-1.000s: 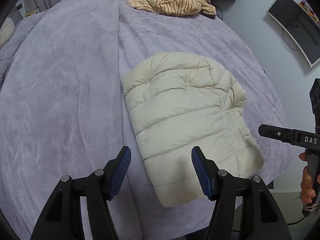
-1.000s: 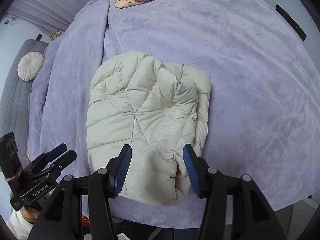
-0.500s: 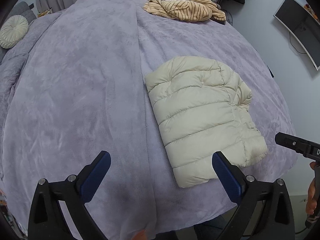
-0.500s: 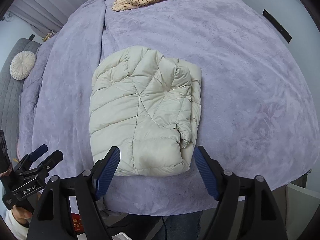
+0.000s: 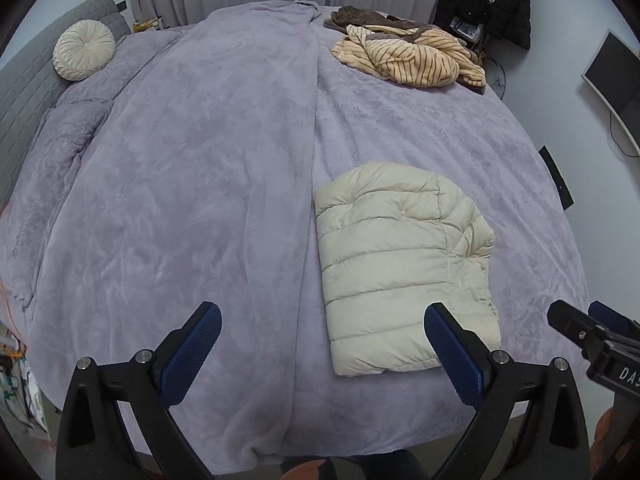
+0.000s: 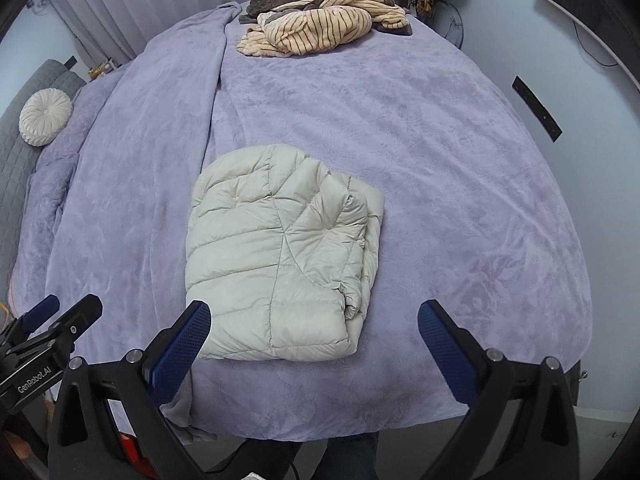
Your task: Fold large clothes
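A cream quilted puffer jacket (image 5: pixel 400 264) (image 6: pixel 280 256) lies folded into a compact rectangle on the purple blanket (image 5: pixel 180 200), near the bed's front edge. My left gripper (image 5: pixel 322 312) hovers high above the bed, open wide, with nothing between its blue pads. Its right finger (image 5: pixel 452 344) overlaps the jacket's near corner in the view only. My right gripper (image 6: pixel 314 308) also hangs well above the jacket with its jaws opening and empty. Each gripper shows at the side of the other's view: the right one (image 5: pixel 576 320), the left one (image 6: pixel 60 312).
A striped tan garment (image 5: pixel 408 60) (image 6: pixel 320 26) on a brown one lies heaped at the far end of the bed. A round cream cushion (image 5: pixel 84 50) rests by the grey headboard at left. A monitor (image 5: pixel 612 88) hangs on the right wall. Dark coats (image 5: pixel 488 0) hang behind.
Both grippers have opened from about half to full width and risen away from the jacket, which now looks smaller and lies untouched on the blanket.
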`<control>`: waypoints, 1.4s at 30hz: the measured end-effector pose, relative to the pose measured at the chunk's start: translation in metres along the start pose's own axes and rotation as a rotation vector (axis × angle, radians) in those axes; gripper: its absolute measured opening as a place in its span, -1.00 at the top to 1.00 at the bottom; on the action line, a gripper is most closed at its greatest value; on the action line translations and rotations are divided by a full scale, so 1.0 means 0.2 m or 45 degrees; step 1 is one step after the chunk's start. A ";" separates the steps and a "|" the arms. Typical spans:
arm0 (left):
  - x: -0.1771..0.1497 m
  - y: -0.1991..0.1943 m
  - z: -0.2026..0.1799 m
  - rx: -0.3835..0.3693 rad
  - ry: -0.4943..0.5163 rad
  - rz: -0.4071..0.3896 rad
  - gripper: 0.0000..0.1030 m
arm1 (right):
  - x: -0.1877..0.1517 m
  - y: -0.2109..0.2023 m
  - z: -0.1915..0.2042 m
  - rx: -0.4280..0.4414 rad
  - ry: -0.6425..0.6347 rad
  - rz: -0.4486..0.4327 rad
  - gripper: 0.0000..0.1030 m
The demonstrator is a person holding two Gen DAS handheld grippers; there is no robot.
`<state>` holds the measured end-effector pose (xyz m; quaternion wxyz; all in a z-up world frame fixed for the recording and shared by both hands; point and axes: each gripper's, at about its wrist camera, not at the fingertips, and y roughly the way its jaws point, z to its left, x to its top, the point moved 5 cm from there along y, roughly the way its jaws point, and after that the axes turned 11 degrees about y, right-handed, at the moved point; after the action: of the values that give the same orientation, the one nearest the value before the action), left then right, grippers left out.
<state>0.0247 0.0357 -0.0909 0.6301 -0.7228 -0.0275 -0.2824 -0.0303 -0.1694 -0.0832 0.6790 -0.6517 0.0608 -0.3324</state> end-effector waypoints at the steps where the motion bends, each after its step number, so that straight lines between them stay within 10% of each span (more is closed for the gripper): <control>1: 0.00 -0.03 -0.02 0.016 0.007 -0.014 -0.97 | 0.00 -0.03 0.00 -0.002 -0.010 -0.004 -0.99; 42: -0.06 -0.19 -0.17 0.116 0.091 -0.040 -0.97 | -0.07 -0.29 0.06 -0.041 -0.097 -0.148 -0.99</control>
<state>-0.0126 0.0155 -0.0611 0.6585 -0.6823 -0.0291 -0.3162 -0.0561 -0.1473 -0.0324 0.6500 -0.6770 0.0024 -0.3452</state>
